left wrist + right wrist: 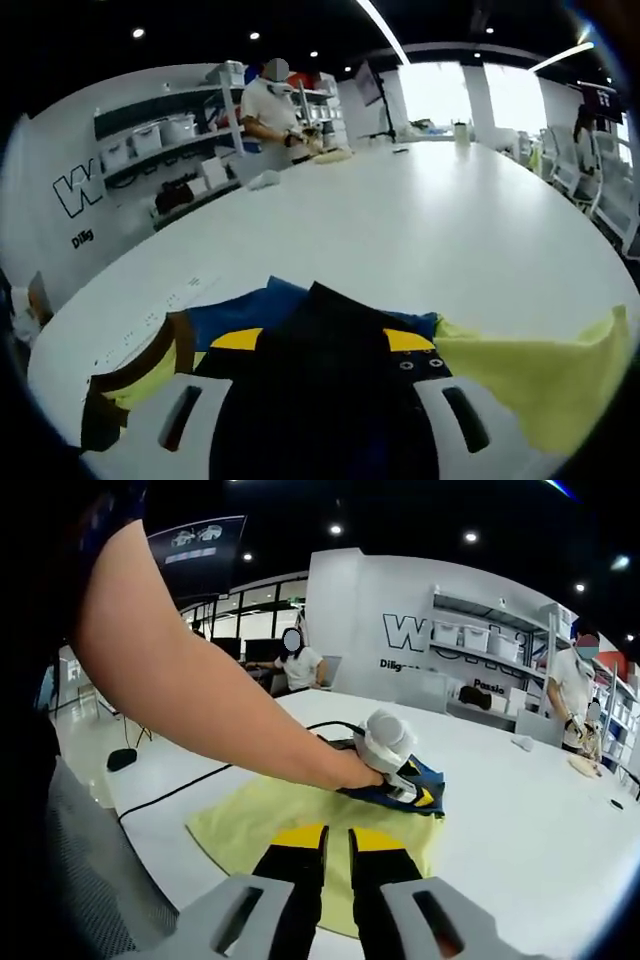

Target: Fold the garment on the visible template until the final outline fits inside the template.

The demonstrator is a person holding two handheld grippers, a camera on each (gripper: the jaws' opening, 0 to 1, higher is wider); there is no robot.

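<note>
Right gripper (336,852): lower centre of the right gripper view, jaws almost together with a thin gap, nothing between them, above the yellow garment (250,825).
Left gripper (322,330): bottom centre of the left gripper view, dark jaws look closed on blue cloth (240,315); in the right gripper view a hand (352,770) holds it mid-frame.
Garment: flat on the white table (420,215), lower part of both views.
Far: person (270,110) at shelves (165,135), upper left.
</note>
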